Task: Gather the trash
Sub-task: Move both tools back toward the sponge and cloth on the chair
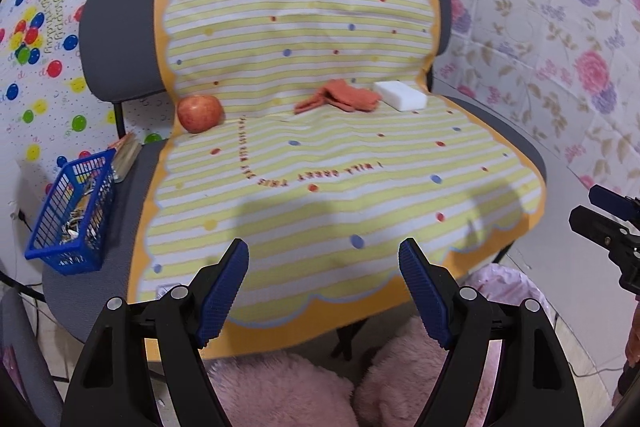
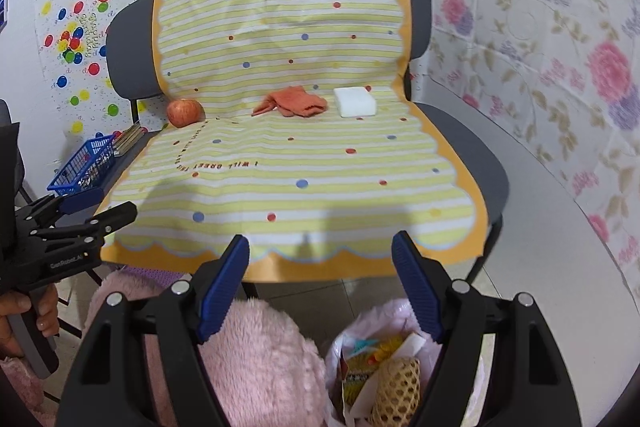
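A chair draped in a yellow striped cloth (image 1: 328, 187) (image 2: 304, 179) carries three items along the seat's back: a red apple (image 1: 200, 113) (image 2: 184, 112) at left, an orange rag (image 1: 340, 99) (image 2: 294, 101) in the middle, a white sponge block (image 1: 401, 95) (image 2: 355, 101) at right. On the floor below the seat's front stands a pink trash bag (image 2: 384, 363) (image 1: 508, 283) holding wrappers and a foam fruit net. My left gripper (image 1: 324, 291) is open and empty, in front of the seat edge. My right gripper (image 2: 320, 287) is open and empty above the bag.
A blue basket (image 1: 72, 219) (image 2: 82, 167) with small items sits on the seat's left edge beside a flat booklet (image 1: 126, 153). Pink fuzzy fabric (image 1: 280, 387) (image 2: 256, 359) fills the lower foreground. Patterned sheets (image 1: 560, 47) cover the walls behind and to the right.
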A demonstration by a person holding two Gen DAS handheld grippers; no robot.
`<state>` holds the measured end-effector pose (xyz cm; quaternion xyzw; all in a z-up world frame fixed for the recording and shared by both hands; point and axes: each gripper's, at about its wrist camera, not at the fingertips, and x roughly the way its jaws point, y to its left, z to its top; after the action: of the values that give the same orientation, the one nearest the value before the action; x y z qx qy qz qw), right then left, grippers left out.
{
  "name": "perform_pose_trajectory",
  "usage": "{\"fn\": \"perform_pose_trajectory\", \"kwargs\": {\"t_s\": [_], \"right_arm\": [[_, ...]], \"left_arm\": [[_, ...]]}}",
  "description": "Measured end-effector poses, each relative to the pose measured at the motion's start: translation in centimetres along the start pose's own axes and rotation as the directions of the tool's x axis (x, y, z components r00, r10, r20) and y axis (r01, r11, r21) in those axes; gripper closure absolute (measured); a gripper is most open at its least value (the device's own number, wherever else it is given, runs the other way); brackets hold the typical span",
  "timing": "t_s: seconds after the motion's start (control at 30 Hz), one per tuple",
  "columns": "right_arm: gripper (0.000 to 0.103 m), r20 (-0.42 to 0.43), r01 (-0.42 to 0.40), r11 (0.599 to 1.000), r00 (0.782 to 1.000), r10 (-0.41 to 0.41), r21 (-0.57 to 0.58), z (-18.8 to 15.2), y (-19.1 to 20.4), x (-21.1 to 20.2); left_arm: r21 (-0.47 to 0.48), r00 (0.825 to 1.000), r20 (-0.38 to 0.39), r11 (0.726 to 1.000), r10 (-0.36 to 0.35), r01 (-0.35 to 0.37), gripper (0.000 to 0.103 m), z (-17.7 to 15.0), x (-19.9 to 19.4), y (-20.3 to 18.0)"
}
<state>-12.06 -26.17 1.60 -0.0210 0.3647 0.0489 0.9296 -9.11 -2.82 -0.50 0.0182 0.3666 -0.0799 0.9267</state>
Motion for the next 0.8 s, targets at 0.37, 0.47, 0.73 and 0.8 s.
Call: {"fn": "perform_pose_trajectory", "kwargs": {"t_s": [0.37, 0.47, 0.73, 0.8], "right_arm": [[0.04, 0.017, 0.013, 1.0, 1.0, -0.013, -0.02, 4.0, -1.0, 5.1], [0.04, 0.029, 0.006, 1.0, 1.0, -0.006, -0.005, 5.8, -2.0, 7.0], [0.029, 0.024, 0.003, 1.0, 1.0, -0.003, 0.013, 9.4, -4.1, 12.9], [0.027, 0.02, 0.0, 1.0, 1.0, -0.001, 0.009, 10.2, -4.5, 14.5]], "left_arm": [[-0.03, 0.999, 0.028, 0.999, 0.031, -0.03, 0.017, 4.2, 3.0, 2.3], [-0.023, 0.998, 0.037, 0.999, 0.04, -0.039, 0.017, 6.0, 4.6, 2.3], [-0.012, 0.998, 0.023, 0.999, 0.053, -0.052, 0.016, 9.4, 9.8, 1.9], [0.0, 0.998, 0.014, 0.999, 0.054, -0.054, 0.016, 10.5, 11.5, 1.6]]}}
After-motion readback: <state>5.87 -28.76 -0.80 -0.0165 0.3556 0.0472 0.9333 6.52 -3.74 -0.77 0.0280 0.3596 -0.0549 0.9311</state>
